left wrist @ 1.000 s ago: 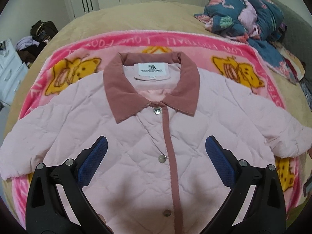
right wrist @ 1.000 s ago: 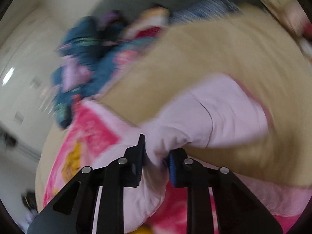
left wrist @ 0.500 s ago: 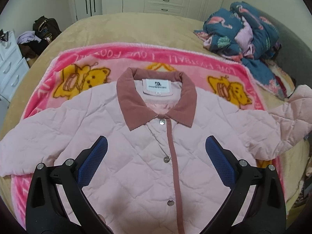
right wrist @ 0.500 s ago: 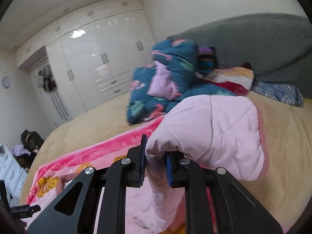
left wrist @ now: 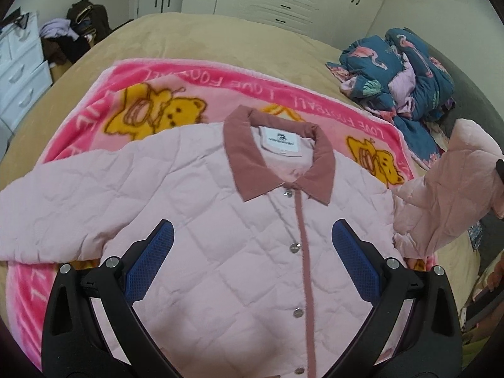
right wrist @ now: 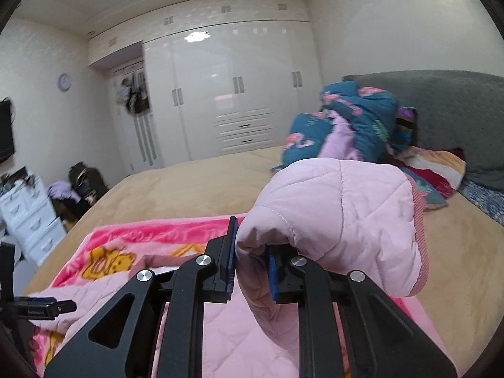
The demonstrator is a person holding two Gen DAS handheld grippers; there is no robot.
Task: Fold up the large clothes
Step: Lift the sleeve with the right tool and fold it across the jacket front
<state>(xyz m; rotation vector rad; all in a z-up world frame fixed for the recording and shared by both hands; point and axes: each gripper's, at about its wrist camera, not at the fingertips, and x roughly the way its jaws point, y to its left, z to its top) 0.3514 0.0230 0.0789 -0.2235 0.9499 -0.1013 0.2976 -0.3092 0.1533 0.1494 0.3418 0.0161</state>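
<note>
A pale pink quilted jacket (left wrist: pixel 226 220) with a dusty-rose collar lies face up on a pink cartoon-bear blanket (left wrist: pixel 151 94), buttoned down the front. My left gripper (left wrist: pixel 252 245) hovers open above its chest, nothing between the blue pads. The jacket's right sleeve (left wrist: pixel 447 189) is lifted off the bed at the right edge. In the right wrist view my right gripper (right wrist: pixel 250 252) is shut on that sleeve (right wrist: pixel 340 220) near the cuff, which drapes over the right finger. The left gripper's tip (right wrist: pixel 41 308) shows at the far left of that view.
The blanket lies on a tan bed (left wrist: pixel 204 34). A heap of blue flamingo-print bedding (left wrist: pixel 403 75) sits at the far right by a grey headboard (right wrist: pixel 456 110). White wardrobes (right wrist: pixel 226 94) stand behind; a white drawer unit (left wrist: pixel 19 72) and dark bags (left wrist: pixel 78 28) at the left.
The right gripper has lifted the sleeve off the bed and rolled to level. The left gripper has drawn back and up, still open, so more of the jacket shows.
</note>
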